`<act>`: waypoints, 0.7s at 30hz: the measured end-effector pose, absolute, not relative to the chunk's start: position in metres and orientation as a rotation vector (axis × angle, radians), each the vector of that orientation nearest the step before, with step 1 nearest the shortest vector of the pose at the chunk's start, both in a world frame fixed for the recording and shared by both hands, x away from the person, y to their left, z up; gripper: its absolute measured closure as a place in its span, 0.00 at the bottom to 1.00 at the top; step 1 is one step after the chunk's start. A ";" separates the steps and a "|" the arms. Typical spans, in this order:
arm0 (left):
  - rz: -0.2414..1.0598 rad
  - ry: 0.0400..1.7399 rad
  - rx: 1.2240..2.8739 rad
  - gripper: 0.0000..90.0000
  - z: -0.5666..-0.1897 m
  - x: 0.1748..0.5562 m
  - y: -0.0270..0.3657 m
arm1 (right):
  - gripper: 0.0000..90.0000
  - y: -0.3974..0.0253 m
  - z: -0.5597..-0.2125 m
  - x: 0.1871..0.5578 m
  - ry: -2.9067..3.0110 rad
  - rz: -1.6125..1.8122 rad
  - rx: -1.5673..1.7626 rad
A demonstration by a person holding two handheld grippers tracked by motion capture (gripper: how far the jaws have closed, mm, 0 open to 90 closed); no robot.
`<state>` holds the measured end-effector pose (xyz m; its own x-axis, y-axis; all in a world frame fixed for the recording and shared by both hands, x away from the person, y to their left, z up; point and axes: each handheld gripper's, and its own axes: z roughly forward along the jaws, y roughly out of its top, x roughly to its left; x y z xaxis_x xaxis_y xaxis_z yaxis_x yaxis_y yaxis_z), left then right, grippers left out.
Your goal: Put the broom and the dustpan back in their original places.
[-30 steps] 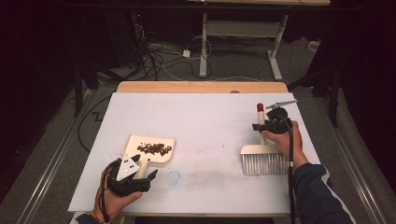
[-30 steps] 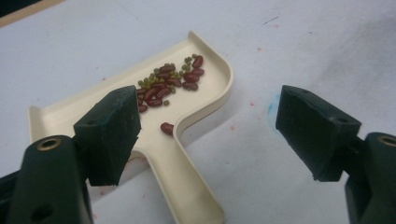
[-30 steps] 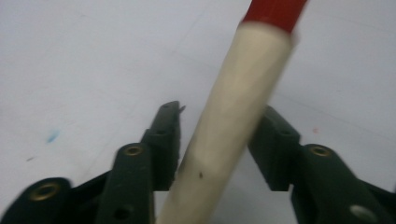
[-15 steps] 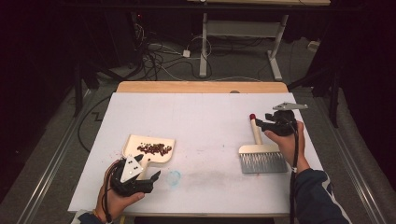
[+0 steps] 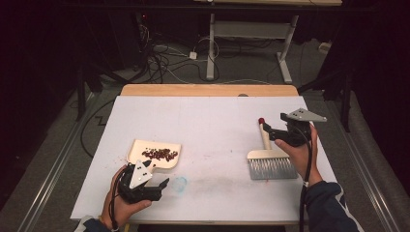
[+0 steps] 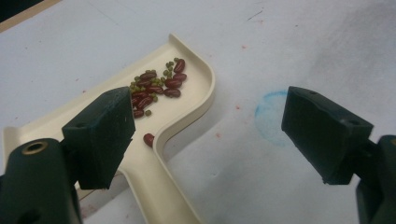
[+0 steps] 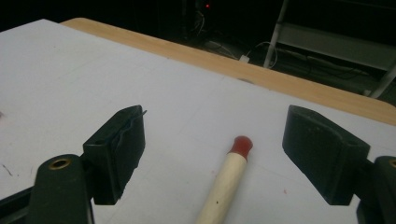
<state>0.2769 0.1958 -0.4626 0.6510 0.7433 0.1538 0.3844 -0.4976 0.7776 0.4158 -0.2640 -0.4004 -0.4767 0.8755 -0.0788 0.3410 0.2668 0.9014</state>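
Note:
A cream dustpan [image 5: 167, 146] lies at the table's near left, holding a small pile of red and green beans [image 5: 159, 154]. In the left gripper view the beans [image 6: 159, 86] sit in the dustpan [image 6: 201, 79], whose handle runs back under the left jaw. My left gripper [image 5: 157, 178] [image 6: 210, 116] stands open just behind it. A hand brush [image 5: 270, 164] lies at the right, its wooden handle ending in a red tip [image 5: 261, 121]. My right gripper [image 5: 270, 131] [image 7: 217, 133] is open, and the brush handle [image 7: 229, 177] lies between its jaws without touching them.
A faint blue ring [image 5: 180, 182] [image 6: 273, 116] marks the white table cover beside the dustpan. The table's wooden far edge [image 5: 208, 90] borders a dark floor with cables and a desk frame [image 5: 251, 38].
The brush handle swung a little left and now rests on the table. My right gripper drew back toward the near side. The left gripper slid slightly back from the dustpan.

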 end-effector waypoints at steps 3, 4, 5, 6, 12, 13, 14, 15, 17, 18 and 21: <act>0.633 0.878 2.119 0.19 -0.462 0.276 0.196 | 0.23 -0.261 -0.397 0.410 1.946 1.174 1.075; 0.638 0.882 2.118 0.19 -0.462 0.276 0.196 | 0.22 -0.260 -0.396 0.409 1.950 1.191 1.061; 0.640 0.887 2.116 0.19 -0.462 0.277 0.196 | 0.23 -0.259 -0.394 0.407 1.952 1.191 1.047; 0.641 0.889 2.116 0.19 -0.462 0.277 0.196 | 0.23 -0.258 -0.393 0.405 1.950 1.183 1.031; 0.650 0.896 2.103 0.19 -0.461 0.276 0.196 | 0.23 -0.254 -0.387 0.396 1.957 1.224 1.009; 0.648 0.894 2.103 0.19 -0.461 0.276 0.196 | 0.23 -0.253 -0.387 0.394 1.958 1.217 1.004; 0.648 0.892 2.105 0.19 -0.461 0.276 0.196 | 0.23 -0.252 -0.386 0.392 1.960 1.211 0.998; 0.649 0.892 2.109 0.19 -0.461 0.276 0.196 | 0.23 -0.252 -0.386 0.391 1.958 1.212 0.979; 0.646 0.888 2.114 0.19 -0.462 0.276 0.196 | 0.23 -0.250 -0.385 0.387 1.958 1.208 0.974; 0.646 0.887 2.115 0.19 -0.462 0.276 0.196 | 0.24 -0.250 -0.385 0.385 1.958 1.206 0.969; 0.648 0.886 2.109 0.19 -0.461 0.275 0.196 | 0.24 -0.249 -0.383 0.380 1.964 1.208 0.959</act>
<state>0.2754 0.1958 -0.4614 0.6331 0.7576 0.1588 0.3806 -0.4832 0.7885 0.3801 -0.2490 -0.3832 -0.5341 0.8341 -0.1382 0.2528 0.3135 0.9153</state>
